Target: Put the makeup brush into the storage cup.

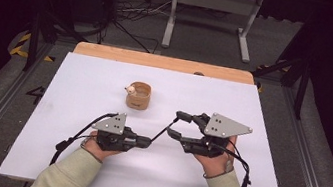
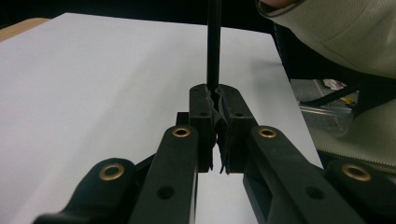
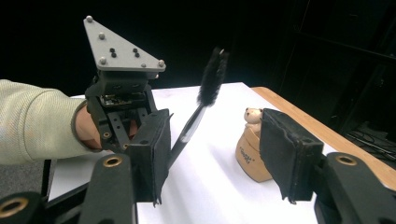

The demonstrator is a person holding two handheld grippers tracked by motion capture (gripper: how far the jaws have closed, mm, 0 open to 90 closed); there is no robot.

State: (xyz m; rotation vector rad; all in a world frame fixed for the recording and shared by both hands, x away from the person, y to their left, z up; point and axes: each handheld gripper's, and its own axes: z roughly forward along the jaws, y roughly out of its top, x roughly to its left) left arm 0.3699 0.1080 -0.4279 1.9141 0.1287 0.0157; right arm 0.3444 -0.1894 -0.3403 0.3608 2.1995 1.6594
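The left tongs [image 1: 147, 141] are pressed together on the handle of a thin black brush [image 1: 165, 129], pinching it near its lower end. In the left gripper view the two black jaws meet around the dark stem [image 2: 213, 44], which rises straight up from between them. The right tongs [image 1: 177, 124] stand spread, with nothing between the pads; in the right gripper view a wide gap of white tabletop [image 3: 210, 186] shows between the two black jaws. No earlier picture is here to hold the gap against.

The brush slants up from the left tongs toward the right ones, its bristled tip [image 3: 212, 77] lifted above the tabletop and reaching the space at the right tongs' jaws in the high view. In the right gripper view the brush handle passes just beside the near jaw, with the dark fuzzy tip standing up against the black background.

A small round wooden holder [image 1: 138, 95] sits on the tabletop beyond both tongs, well apart from the brush. A little pale bear figure [image 3: 253, 117] peeks over its rim.

The person's hands hold the tools from the near edge, the left hand [image 1: 97, 147] low and the right hand [image 1: 217, 162] beside it, both in pale sleeves
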